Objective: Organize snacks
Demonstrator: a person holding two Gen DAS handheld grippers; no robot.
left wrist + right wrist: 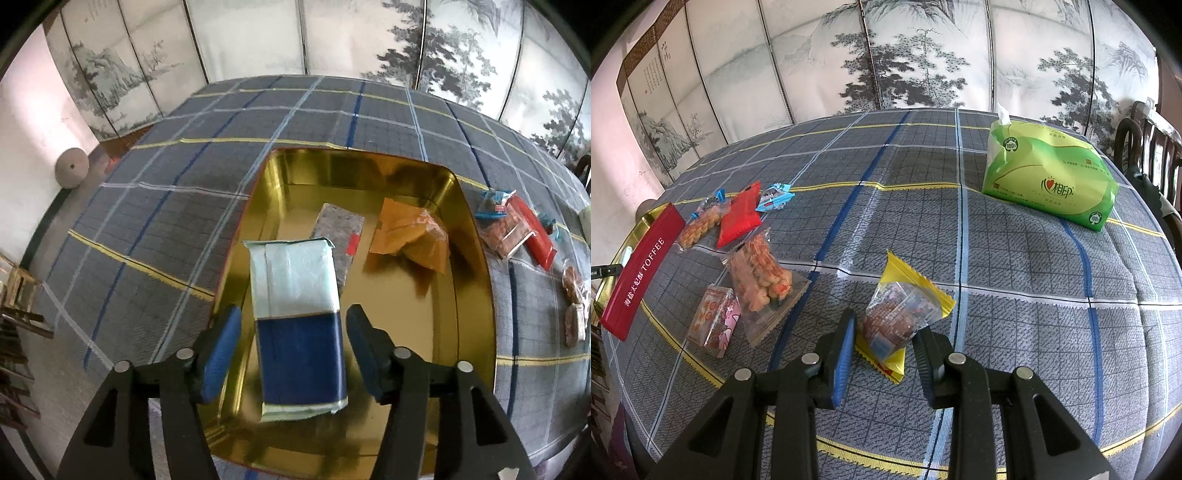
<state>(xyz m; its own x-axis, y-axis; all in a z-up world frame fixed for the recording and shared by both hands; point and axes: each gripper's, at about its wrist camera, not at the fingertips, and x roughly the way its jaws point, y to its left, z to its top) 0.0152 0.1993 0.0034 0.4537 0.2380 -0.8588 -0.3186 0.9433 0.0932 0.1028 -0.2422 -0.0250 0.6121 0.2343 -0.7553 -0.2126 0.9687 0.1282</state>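
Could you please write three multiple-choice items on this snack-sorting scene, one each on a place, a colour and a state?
1. Where does the orange packet lie?
A. Inside the gold tin
B. On the tissue pack
C. On the floor

2. What colour is the tissue pack?
A. Blue
B. Green
C. White

3. How does the left gripper stand at the blue-and-white packet?
A. Shut on it
B. Open, jaws either side of it
C. Out of view

Answers: 1 A, the packet rests on the tin's floor near its far right corner; 2 B, its wrapper is bright green; 3 B, gaps show between each jaw and the packet.
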